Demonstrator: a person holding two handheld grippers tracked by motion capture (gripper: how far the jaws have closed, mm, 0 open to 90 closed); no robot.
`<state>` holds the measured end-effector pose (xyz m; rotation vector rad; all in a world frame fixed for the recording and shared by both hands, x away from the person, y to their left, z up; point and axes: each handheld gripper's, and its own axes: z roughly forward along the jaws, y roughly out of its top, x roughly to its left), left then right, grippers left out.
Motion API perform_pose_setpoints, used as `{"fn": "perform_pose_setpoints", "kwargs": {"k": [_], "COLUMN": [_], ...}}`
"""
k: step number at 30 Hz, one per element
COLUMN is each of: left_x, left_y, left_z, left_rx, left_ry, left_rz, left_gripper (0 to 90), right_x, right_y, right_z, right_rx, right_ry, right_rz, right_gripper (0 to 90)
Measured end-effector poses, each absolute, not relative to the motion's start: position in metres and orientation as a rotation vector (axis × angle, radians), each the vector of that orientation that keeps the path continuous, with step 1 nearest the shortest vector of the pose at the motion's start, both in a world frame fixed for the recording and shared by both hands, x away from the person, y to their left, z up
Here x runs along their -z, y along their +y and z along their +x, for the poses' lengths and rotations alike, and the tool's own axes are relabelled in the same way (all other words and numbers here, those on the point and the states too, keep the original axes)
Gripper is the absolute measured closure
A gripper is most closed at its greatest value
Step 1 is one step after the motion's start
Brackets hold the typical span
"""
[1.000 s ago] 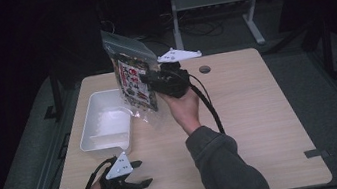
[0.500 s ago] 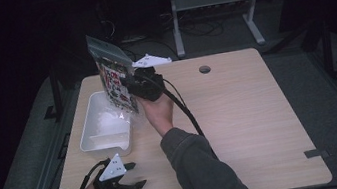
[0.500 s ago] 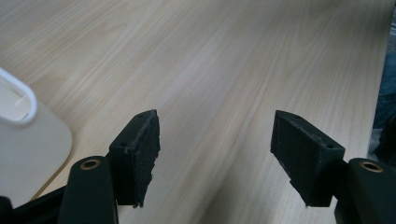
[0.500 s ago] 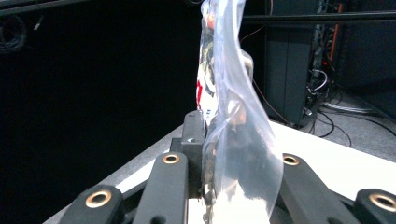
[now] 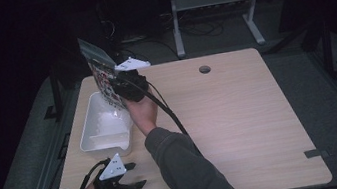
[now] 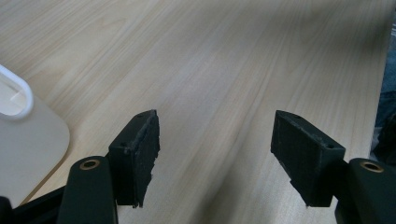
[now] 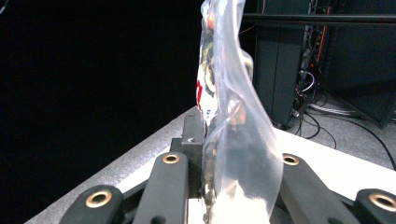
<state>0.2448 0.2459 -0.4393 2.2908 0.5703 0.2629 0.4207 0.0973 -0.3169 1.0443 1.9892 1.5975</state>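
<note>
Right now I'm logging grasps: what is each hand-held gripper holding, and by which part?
The right hand-held gripper pinches the clear bag by its lower edge, above the tray. The left hand-held gripper holds nothing.

**Camera arrangement: one fixed overhead view, two tong-mounted views**

High view: fixed above the person's side, looking forward and down, far enough to take in the whole bench (image 5: 240,114) and the floor around it. Left gripper view: rides on the left tongs (image 6: 215,154), low and close over the wood, looking along both jaws; it shares the bench top and a corner of the white tray (image 6: 16,95) with the high view. Right gripper view: rides on the right tongs (image 7: 212,186), raised, facing level past the bench's edge; the clear bag (image 7: 233,140) appears in it and in the high view.
</note>
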Motion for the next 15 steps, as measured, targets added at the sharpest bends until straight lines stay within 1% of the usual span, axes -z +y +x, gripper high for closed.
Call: {"fn": "perform_pose_setpoints", "kwargs": {"k": [10,15], "left_x": [0.439,0.439], "left_y": [0.247,0.247], "left_z": [0.247,0.246], "left_rx": [-0.246,-0.246], "left_ry": [0.579,0.582], "left_rz": [2.276,2.271], "left_gripper": [32.0,32.0], "right_x": [0.339,0.351], "right_y": [0.12,0.124], "right_z": [0.426,0.429], "right_rx": [-1.569,-1.558], "right_ry": [2.012,2.006], "right_rz": [1.093,1.137], "right_gripper": [74.7,74.7]}}
